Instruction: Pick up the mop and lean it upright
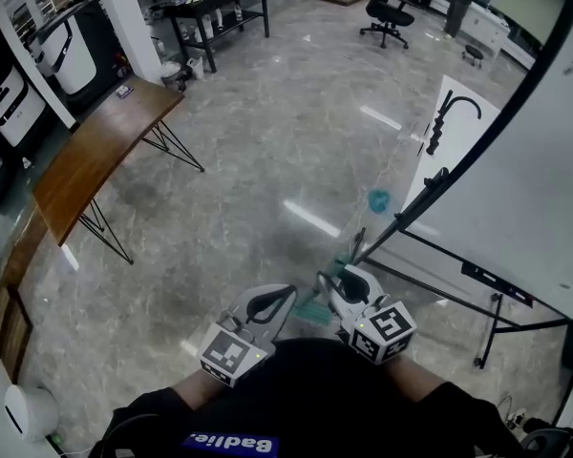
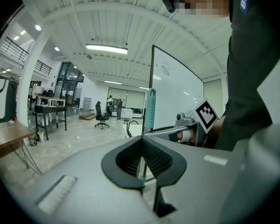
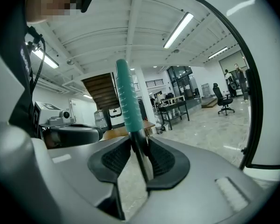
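While standing on the grey stone floor [image 1: 267, 170], held the mop [image 3: 129, 107] upright in the right gripper [image 3: 139, 143], close in front of the body. Had that gripper's two dark pads clamped on the bare metal pole [image 3: 142, 158], just under the ribbed teal grip [image 1: 378, 199], well above the gripper in the right gripper view. Had the left gripper [image 2: 141, 140] just beside the right one, at about the same height. Had its tips pressed together with nothing between them; caught the pole only beyond those tips, through the gap behind them. Bore a cube [image 1: 231, 353] with square markers on the back of each gripper. Glimpsed a blurred teal part of the mop low between the two grippers in the head view; could not tell whether touching the floor. Stood near a large whiteboard [image 1: 525, 198] on a black stand [image 1: 458, 289], off to the right. Faced open floor ahead, with a wooden table [image 1: 100, 151] on thin black legs well apart to the left, a black table [image 1: 215, 3] behind it, and an office chair [image 1: 387, 12] far across the room.
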The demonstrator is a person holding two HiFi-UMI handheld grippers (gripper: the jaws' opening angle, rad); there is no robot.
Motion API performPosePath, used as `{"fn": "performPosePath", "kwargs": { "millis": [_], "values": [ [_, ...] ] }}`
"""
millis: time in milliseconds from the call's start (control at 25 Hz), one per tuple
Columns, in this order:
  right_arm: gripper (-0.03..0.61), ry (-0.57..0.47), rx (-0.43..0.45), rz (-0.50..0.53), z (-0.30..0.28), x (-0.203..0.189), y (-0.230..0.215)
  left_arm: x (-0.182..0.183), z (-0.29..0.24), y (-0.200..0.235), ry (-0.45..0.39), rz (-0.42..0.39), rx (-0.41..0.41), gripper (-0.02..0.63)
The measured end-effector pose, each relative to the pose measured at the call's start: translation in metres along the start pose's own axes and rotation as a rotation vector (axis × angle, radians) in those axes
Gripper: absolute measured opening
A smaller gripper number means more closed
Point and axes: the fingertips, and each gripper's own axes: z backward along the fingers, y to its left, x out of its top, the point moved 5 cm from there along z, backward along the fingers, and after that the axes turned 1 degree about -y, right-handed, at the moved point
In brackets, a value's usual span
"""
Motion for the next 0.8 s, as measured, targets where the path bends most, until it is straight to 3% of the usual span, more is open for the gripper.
{"fn": "performPosePath", "kwargs": {
  "millis": [400, 800],
  "values": [
    [0.118, 0.003, -0.009, -0.008, -0.011, 0.003, 0.002, -0.002, 0.000, 0.009, -0.010, -0.002, -0.032, 0.018],
    [0.115, 0.019, 0.072, 0.035, -0.057, 0.014, 0.033, -0.005, 0.041, 0.053, -0.048, 0.033, 0.033, 0.018]
  ]
}}
